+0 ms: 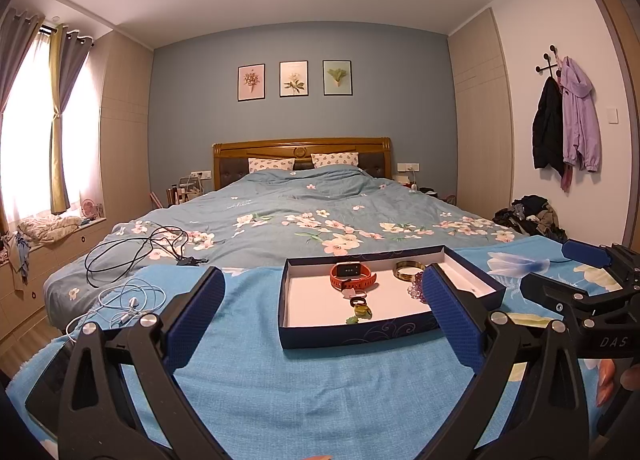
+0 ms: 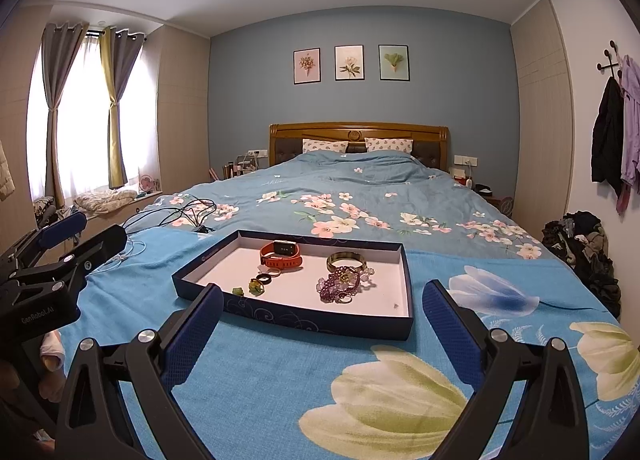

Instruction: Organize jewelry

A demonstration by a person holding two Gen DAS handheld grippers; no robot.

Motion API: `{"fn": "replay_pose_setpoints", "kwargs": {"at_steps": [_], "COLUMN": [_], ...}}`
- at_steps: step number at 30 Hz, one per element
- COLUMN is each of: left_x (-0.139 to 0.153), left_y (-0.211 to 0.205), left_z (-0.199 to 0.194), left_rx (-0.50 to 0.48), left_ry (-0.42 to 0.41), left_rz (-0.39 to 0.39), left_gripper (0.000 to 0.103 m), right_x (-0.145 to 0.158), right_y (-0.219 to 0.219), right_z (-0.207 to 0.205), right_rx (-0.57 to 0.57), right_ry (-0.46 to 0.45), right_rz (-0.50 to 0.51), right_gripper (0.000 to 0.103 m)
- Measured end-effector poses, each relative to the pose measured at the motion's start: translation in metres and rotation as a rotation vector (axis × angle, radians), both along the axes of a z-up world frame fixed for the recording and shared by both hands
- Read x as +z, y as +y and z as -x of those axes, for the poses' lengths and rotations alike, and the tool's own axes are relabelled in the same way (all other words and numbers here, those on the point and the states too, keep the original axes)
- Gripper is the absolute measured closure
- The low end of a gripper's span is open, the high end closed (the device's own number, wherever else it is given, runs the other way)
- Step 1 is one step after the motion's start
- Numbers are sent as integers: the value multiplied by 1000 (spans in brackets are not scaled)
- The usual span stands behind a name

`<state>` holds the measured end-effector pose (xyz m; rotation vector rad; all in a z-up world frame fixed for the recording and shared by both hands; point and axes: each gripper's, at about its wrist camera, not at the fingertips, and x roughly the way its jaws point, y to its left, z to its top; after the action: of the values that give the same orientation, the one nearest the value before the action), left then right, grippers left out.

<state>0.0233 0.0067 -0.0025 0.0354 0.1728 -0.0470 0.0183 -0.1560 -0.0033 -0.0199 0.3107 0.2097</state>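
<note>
A shallow dark blue box with a white inside lies on the blue blanket; it also shows in the left wrist view. In it lie an orange watch, a gold bangle, purple beads, rings and small green pieces. The watch and bangle show in the left wrist view. My left gripper is open and empty, just short of the box. My right gripper is open and empty, at the box's near edge.
Black cables and white earphones lie on the bed to the left. A flowered duvet covers the bed behind the box. A pile of clothes sits on the floor at right.
</note>
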Motion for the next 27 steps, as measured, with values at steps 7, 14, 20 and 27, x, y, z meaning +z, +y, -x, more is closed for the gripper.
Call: {"fn": "replay_pose_setpoints", "kwargs": {"at_steps": [7, 14, 20, 27], "left_x": [0, 0, 0, -4], "left_y": [0, 0, 0, 0], "left_z": [0, 0, 0, -2], "left_rx": [0, 0, 0, 2], "left_ry": [0, 1, 3, 13], "left_rz": [1, -1, 1, 5], "left_gripper": [6, 6, 6, 6], "right_x": [0, 0, -1, -1], "right_y": [0, 0, 0, 0], "right_z": [0, 0, 0, 0], "right_rx": [1, 0, 0, -1], "right_ry": [1, 0, 0, 2], "right_rz": [0, -1, 1, 1], "right_gripper": [7, 7, 7, 7]}}
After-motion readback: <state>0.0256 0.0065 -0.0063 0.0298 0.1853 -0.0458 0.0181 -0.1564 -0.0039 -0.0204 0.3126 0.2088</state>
